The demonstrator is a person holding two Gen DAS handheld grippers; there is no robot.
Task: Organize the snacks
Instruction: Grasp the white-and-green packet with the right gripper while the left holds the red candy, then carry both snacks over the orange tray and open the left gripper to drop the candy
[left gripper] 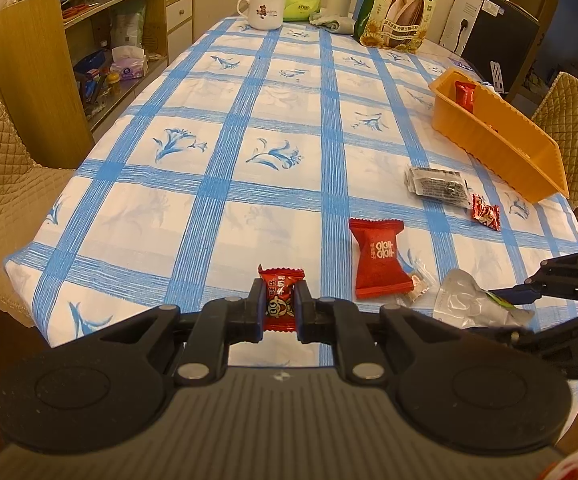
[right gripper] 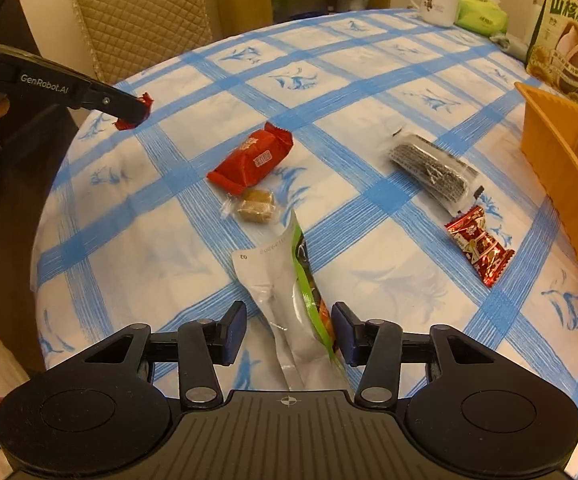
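Snacks lie scattered over the near end of a table [left gripper: 281,92] covered in a blue-and-white checked cloth with flower prints. The left gripper [left gripper: 280,308] has its jaws pinched tight on a small red candy [left gripper: 281,300], held clear of the cloth near the table's edge; from the other side the candy's red ends stick out either side of the black fingertip. The right gripper [right gripper: 289,330] sits over a silvery pouch with a green edge [right gripper: 285,304]. The pouch runs between its two blue-padded fingers [right gripper: 235,330]; the right-hand pad looks to be at the green edge, while the left-hand one stands clear with cloth showing in the gap.

Just beyond the pouch lies a red wrapped cake [right gripper: 251,158], and touching its near end is a small brown sweet in clear wrap [right gripper: 255,204]. Further right is a dark packet in clear film [right gripper: 433,168], with a red-and-white wrapped candy [right gripper: 479,246] near its lower end. An orange tray [left gripper: 501,140] stands along the right edge of the table, and a red wrapped sweet [left gripper: 464,94] leans inside it at its far end.

At the far end stand a white mug [left gripper: 264,10], a green tissue pack [left gripper: 301,2] and a tall bag of sunflower seeds [left gripper: 401,8]. Quilted chairs flank the table on both sides.
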